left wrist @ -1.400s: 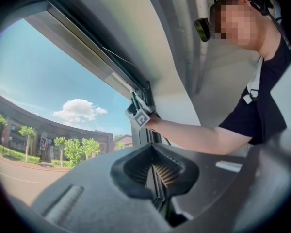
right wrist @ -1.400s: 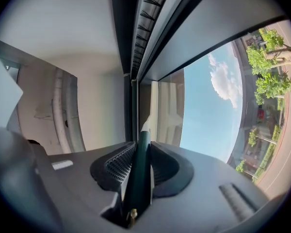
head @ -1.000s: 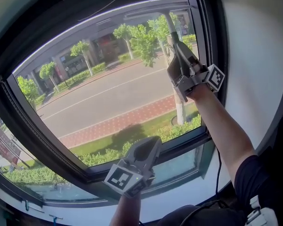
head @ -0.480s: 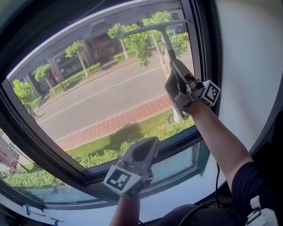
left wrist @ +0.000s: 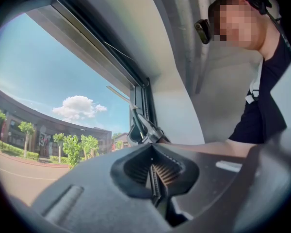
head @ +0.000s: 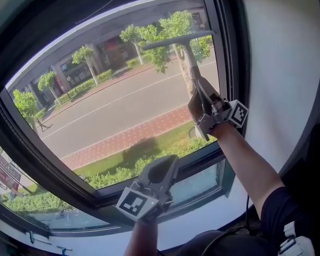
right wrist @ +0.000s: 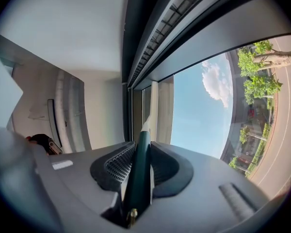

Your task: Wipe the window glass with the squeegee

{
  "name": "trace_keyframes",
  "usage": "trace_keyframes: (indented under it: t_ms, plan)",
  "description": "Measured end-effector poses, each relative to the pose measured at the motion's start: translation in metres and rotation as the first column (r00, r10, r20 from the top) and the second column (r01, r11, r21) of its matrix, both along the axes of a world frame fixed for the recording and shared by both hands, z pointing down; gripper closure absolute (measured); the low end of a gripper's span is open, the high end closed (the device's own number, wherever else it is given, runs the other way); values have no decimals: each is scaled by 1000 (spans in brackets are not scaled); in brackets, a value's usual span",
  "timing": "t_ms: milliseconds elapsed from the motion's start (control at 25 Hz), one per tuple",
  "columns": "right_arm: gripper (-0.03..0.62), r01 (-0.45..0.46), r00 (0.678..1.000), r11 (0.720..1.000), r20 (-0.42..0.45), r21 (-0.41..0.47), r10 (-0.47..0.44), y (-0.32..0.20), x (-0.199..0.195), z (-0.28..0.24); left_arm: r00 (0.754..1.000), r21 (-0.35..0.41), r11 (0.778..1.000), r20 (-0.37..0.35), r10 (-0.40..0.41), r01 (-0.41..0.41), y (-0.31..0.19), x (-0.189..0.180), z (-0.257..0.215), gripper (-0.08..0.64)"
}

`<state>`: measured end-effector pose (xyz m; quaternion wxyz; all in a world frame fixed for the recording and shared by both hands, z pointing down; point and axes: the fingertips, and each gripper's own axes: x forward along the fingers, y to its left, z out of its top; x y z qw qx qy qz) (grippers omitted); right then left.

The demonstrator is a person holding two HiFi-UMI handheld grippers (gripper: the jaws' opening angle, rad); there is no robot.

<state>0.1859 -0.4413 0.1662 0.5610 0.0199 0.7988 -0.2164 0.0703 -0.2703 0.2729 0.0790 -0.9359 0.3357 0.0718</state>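
The squeegee [head: 184, 46] has a dark green handle and a long thin blade; the blade lies against the window glass [head: 112, 105] near the pane's upper right. My right gripper [head: 198, 101] is shut on the handle [right wrist: 139, 166], below the blade and close to the right frame. In the left gripper view the squeegee [left wrist: 136, 123] shows small beside the frame. My left gripper [head: 161, 173] hangs lower, before the bottom frame bar, its jaws [left wrist: 154, 178] closed together with nothing held.
A dark window frame [head: 232, 63] runs up the right side, with a white wall [head: 282, 52] beyond it. A lower frame bar [head: 202, 161] crosses under the pane, with a smaller pane beneath. A person's arm and dark sleeve [head: 280, 207] reach up at lower right.
The right gripper has drawn the squeegee down the glass along the right edge; the blade now sits lower. The left gripper has stayed put.
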Motion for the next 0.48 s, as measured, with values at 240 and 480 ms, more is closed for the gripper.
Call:
trace_keyframes:
  t_ms: [240, 480]
  plan:
    - [494, 0, 1000, 1000, -3, -18, 0, 2, 0, 17, 1000, -5, 1000, 1, 4, -4, 1, 1, 3, 557]
    - [494, 1, 1000, 999, -8, -40, -2, 7, 1, 41, 1000, -9, 1000, 2, 5, -5, 7, 2, 6, 558]
